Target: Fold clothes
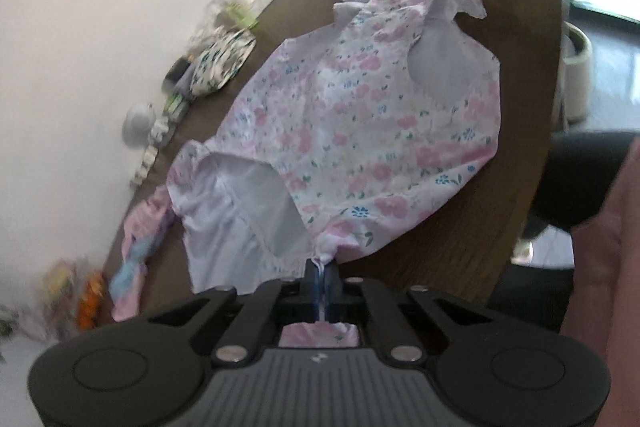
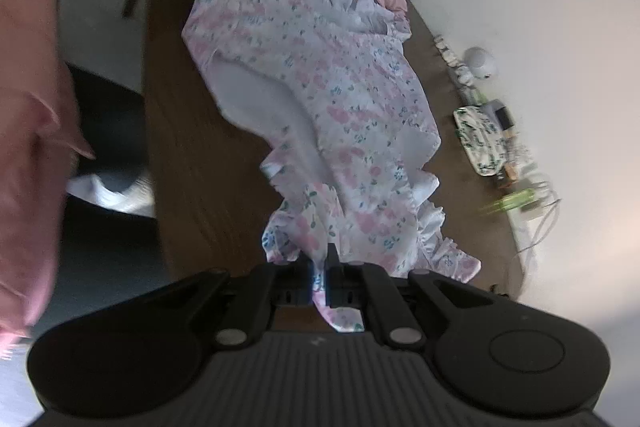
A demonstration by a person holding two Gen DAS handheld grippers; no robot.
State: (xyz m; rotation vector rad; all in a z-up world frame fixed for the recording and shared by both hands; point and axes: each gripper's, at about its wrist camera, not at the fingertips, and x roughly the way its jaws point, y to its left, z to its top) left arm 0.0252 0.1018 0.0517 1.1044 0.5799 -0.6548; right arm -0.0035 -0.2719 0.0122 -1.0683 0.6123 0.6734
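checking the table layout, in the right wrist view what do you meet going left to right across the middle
pink sleeve → bare strip of wooden table → floral dress → green-patterned pouch → white wall

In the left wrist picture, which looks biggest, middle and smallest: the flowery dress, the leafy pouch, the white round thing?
1. flowery dress, biggest by far.
2. leafy pouch.
3. white round thing, smallest, though not much smaller than the pouch.
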